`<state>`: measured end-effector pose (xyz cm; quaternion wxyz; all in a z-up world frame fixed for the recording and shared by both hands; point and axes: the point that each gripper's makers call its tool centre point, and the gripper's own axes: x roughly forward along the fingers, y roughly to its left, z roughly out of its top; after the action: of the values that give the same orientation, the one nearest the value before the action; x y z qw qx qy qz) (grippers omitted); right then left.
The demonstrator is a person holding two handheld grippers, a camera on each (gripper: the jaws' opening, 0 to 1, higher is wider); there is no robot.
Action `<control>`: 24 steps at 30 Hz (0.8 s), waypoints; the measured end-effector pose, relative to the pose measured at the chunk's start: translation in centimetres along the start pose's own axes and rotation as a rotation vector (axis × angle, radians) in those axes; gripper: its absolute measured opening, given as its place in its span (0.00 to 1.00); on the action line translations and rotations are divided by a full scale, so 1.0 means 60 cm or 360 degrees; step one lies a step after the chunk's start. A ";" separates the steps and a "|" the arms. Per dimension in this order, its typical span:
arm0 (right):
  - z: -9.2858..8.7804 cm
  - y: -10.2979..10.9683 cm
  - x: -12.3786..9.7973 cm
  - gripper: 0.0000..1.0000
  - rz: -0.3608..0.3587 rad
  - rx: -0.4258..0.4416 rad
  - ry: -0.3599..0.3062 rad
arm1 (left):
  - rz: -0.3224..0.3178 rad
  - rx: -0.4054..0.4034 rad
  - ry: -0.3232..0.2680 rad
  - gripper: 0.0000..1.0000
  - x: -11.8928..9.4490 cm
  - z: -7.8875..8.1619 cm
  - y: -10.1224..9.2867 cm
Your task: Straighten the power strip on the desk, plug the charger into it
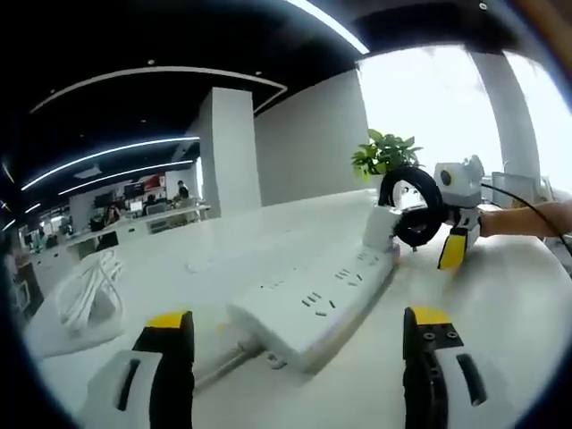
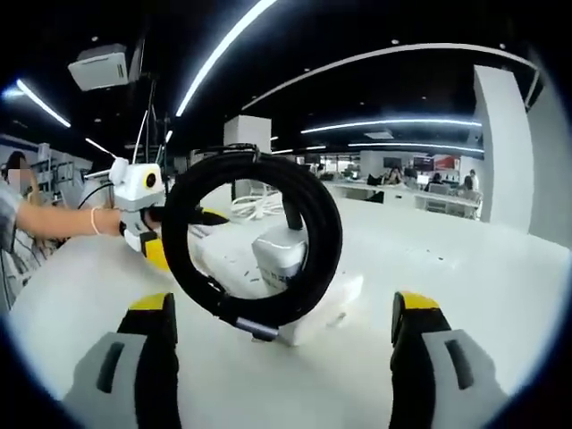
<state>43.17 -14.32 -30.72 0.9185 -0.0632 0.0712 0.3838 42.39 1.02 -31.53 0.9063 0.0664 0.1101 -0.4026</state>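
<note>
Showing the late stage of the task: the power strip (image 1: 315,306) lies flat on the white desk (image 1: 500,313), running from near-left to far-right in the left gripper view, w/ its cord leaving the near end. The charger (image 1: 381,227), a white block w/ a black coiled cable (image 1: 413,206), stands upright on the strip's far end; it looks seated in a socket, though full insertion can't be confirmed. In the right gripper view the same charger (image 2: 281,255) sits behind its cable loop (image 2: 253,239), centred ahead of the jaws.

Left gripper (image 1: 299,326): jaws wide apart, holding nothing, strip's near end between them but not touched. Right gripper (image 2: 279,308): jaws likewise spread, empty, charger just ahead and not gripped. The right gripper (image 1: 451,210) also appears at the far right of the left gripper view, beside the charger.

Judgement: strip approx. straight, plug prob. in; only a check of seating may be left. A spare white cable (image 1: 88,288) lies far-left.
</note>
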 end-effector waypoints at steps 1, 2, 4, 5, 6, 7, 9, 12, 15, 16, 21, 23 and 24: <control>0.001 0.000 -0.002 1.00 -0.0005 0.0006 -0.0002 | 0.0001 -0.0002 -0.0004 0.99 -0.001 0.001 0.000; 0.002 0.000 -0.005 1.00 -0.0006 0.0025 -0.0002 | 0.0002 -0.0009 -0.0009 0.99 -0.003 0.003 0.000; 0.003 0.001 -0.009 1.00 -0.0005 0.0052 -0.0008 | 0.0006 -0.0021 -0.0012 0.99 -0.005 0.007 0.002; 0.005 0.003 -0.012 1.00 -0.0008 0.0058 -0.0011 | 0.0011 -0.0023 -0.0013 0.99 -0.007 0.009 0.003; 0.006 0.003 -0.015 1.00 -0.0014 0.0062 -0.0016 | 0.0021 -0.0027 -0.0017 0.99 -0.009 0.011 0.005; 0.009 0.004 -0.018 1.00 -0.0019 0.0061 -0.0024 | 0.0030 -0.0034 -0.0022 0.99 -0.011 0.013 0.007; 0.015 0.005 -0.024 1.00 -0.0031 0.0064 -0.0039 | 0.0043 -0.0062 -0.0040 0.99 -0.015 0.019 0.012; 0.016 0.005 -0.036 1.00 -0.0097 0.0114 0.0001 | 0.0055 -0.0107 -0.0015 0.99 -0.016 0.017 0.020; 0.027 0.013 -0.050 1.00 -0.0120 0.0122 -0.0026 | 0.0083 -0.0036 0.0031 0.99 -0.018 0.015 0.029; 0.031 0.014 -0.054 1.00 -0.0135 0.0122 -0.0036 | 0.0095 -0.0004 0.0047 0.99 -0.020 0.014 0.030; 0.034 0.017 -0.082 1.00 -0.0213 -0.0008 0.0029 | 0.0135 0.0095 0.0072 0.99 -0.025 0.014 0.030; 0.036 0.018 -0.091 1.00 -0.0243 -0.0040 0.0022 | 0.0145 0.0088 0.0053 0.99 -0.026 0.020 0.034; 0.035 0.019 -0.096 1.00 -0.0257 -0.0047 0.0023 | 0.0148 0.0049 -0.0002 0.99 -0.032 0.028 0.028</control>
<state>38.56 -17.17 -27.67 0.9449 -0.0852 0.0668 0.3090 42.65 3.16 -29.38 0.9230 0.0852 0.1001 -0.3616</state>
